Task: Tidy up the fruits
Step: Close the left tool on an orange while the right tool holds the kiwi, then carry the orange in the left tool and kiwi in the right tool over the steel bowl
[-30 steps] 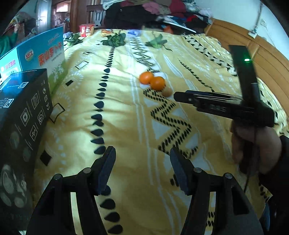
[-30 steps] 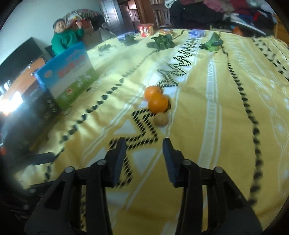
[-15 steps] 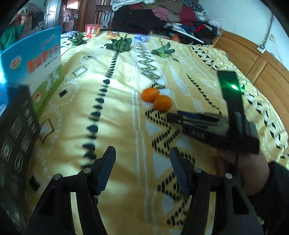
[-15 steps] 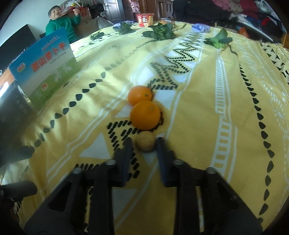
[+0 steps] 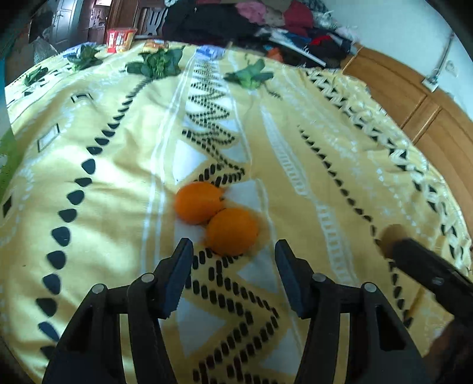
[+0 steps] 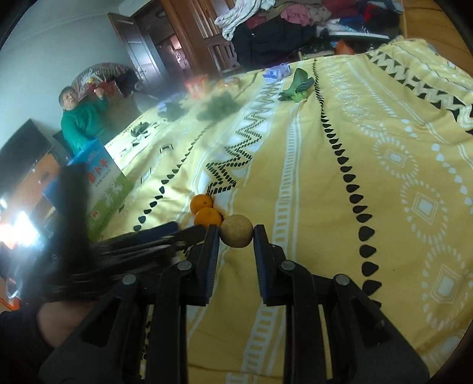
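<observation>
Here the right tongs (image 6: 236,234) gripped the small, firm brown fruit (image 6: 236,234) across its middle; the left tongs (image 5: 233,261), empty, were closing at 6 o'clock of the slick, rollable near orange (image 5: 232,231).

A yellow patterned bedspread (image 5: 295,141) stretches ahead of the claw, a wooden headboard (image 5: 419,97) rising to its right. Clothes (image 5: 236,20) lie heaped beyond the far edge, before a chair (image 6: 220,48) and a dark wooden door (image 6: 139,50). Far left, a person in green (image 6: 82,118) sits against a pale wall (image 6: 59,35); daylight glares low on that side.
</observation>
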{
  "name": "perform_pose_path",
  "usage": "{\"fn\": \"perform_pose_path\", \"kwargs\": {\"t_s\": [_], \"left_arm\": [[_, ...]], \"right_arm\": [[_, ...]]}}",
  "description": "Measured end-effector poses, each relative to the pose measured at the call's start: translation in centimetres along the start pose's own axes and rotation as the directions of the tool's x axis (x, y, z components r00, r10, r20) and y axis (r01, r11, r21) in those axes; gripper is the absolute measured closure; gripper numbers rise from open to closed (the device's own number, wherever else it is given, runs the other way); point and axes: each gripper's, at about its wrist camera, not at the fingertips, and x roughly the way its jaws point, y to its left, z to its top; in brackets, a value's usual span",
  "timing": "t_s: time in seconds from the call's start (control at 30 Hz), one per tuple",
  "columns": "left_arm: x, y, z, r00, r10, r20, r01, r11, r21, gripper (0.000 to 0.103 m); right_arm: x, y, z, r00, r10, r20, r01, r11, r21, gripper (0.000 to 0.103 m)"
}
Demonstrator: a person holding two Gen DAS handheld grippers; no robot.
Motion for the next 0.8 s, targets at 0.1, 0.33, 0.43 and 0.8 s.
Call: {"fn": "perform_pose_path", "kwargs": {"t_s": [0.1, 0.33, 0.43, 0.8], "left_arm": [[0.9, 0.2, 0.1, 1.000, 0.009, -0.006, -0.009, 1.000, -0.006, 0.049], [1.0, -0.6, 0.2, 0.999, 0.032, 0.020, -0.032, 0.999, 0.025, 0.064], [-1.4, -0.8, 0.2, 0.998, 0.027, 0.055, -0.028, 0.999, 0.026, 0.064], [-17.7, -0.4, -1.2, 0.967, 0.118, 0.226, -0.127, 0.992, 0.026, 0.064]], "right_arm": [[-0.1, -0.1, 0.1, 1.000, 0.016, 0.007, -0.016, 1.000, 0.008, 0.079], [0.3, 0.2, -0.1, 1.000, 0.020, 0.000, -0.020, 1.000, 0.005, 0.079], [-0.1, 0.9, -0.1, 1.000, 0.015, 0.007, -0.015, 1.000, -0.019, 0.079], [-5.1, 9.1, 1.1, 0.983, -0.170, 0.069, 0.182, 0.958, -0.224, 0.079]]}}
